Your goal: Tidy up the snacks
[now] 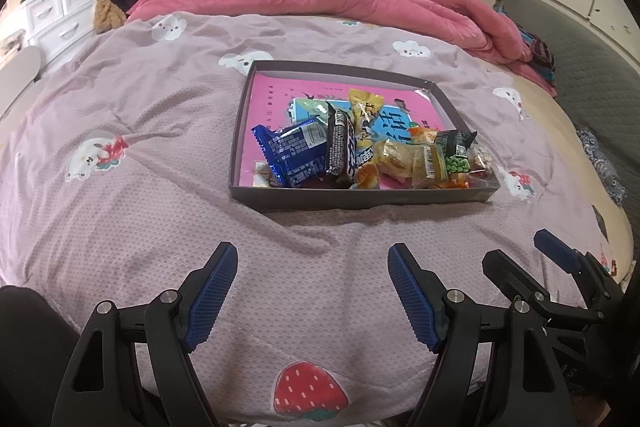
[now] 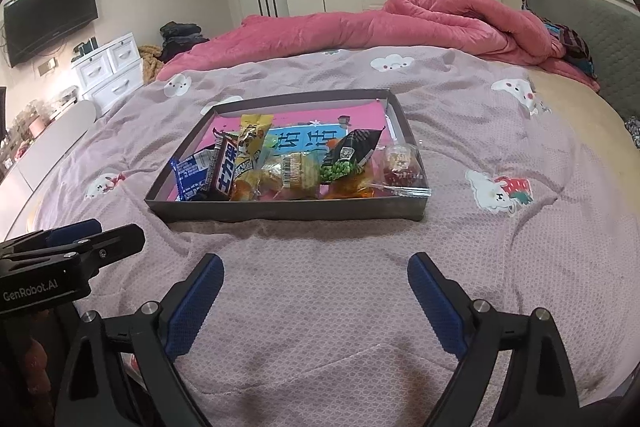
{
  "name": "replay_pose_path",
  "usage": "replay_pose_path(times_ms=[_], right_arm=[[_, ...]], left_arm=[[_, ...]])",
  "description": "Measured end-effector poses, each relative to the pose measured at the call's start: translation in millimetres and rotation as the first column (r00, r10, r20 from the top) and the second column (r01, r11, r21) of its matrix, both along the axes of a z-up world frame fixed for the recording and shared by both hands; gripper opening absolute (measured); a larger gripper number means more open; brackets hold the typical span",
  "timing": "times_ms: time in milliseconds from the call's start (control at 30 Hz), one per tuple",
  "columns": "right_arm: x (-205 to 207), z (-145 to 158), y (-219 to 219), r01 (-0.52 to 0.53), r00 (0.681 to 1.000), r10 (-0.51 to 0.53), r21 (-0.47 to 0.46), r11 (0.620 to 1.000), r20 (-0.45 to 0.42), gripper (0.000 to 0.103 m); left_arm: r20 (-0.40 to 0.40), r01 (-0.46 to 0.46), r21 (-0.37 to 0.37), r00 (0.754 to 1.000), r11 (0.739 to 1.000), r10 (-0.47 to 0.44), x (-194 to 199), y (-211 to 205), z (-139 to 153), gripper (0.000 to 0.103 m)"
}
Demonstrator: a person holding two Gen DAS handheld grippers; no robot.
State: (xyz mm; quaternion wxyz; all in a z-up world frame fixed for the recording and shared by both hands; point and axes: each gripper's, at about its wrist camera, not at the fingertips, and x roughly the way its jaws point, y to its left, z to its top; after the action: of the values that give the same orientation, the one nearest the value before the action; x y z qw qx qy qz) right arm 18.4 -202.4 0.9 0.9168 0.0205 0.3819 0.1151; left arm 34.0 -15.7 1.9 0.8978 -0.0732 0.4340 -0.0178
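Both my tools are hanging over the bed (image 1: 120, 211), short of the tray (image 1: 360, 195), and both stand apart with nothing between the fingers. The left tool (image 1: 310, 293) shows bare quilt through its gap; so does the right tool (image 2: 316, 301).

The snacks are all inside that shallow tray, bunched along its near wall. From the left view: a blue biscuit pack (image 1: 294, 155) at the left, a dark chocolate bar (image 1: 340, 147) leaning on it, a yellow stick pack (image 1: 362, 119) standing up behind, a pale cracker pack (image 1: 394, 157), a green pea pack (image 1: 456, 157), and a clear wrapped sweet (image 1: 482, 163) in the right corner. I see no snack loose on the quilt, so my guess is the job is close to finished, or only tidying remains.

Now the risks. The tray sits on a soft quilt, not on anything firm, so if I press on a wall while reaching in, it could tip or slide and spill the pile. The packs overlap, too: pull the blue one and the chocolate bar resting on it probably tumbles. The wrappers look slick and puffy, so a pinch on a corner may slip. And my two tools sit close together, so a sideways swing could knock one against the other.
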Motion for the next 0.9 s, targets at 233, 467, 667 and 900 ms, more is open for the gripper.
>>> replay_pose_path(times_ms=[233,467,667,900], right_arm=[[-0.2,-0.1,-1.1,0.006,1.0,-0.006,0.004,1.0,-0.002,0.094],[1.1,-0.4,-2.7,0.014,1.0,-0.014,0.007,1.0,-0.007,0.094],[2.1,0.0,-3.9,0.017,1.0,-0.017,0.012,1.0,-0.006,0.094],[2.2,0.2,-4.0,0.02,1.0,-0.02,0.012,1.0,-0.004,0.094]], left_arm=[[0.0,0.004,0.003,1.0,1.0,-0.004,0.1,-0.5,0.5,0.079],[0.002,-0.002,0.009,1.0,1.0,0.002,-0.3,-0.6,1.3,0.079],[0.003,-0.001,0.011,1.0,1.0,0.001,-0.4,-0.7,1.4,0.079],[0.003,-0.002,0.015,1.0,1.0,0.002,-0.5,-1.6,1.0,0.079]])
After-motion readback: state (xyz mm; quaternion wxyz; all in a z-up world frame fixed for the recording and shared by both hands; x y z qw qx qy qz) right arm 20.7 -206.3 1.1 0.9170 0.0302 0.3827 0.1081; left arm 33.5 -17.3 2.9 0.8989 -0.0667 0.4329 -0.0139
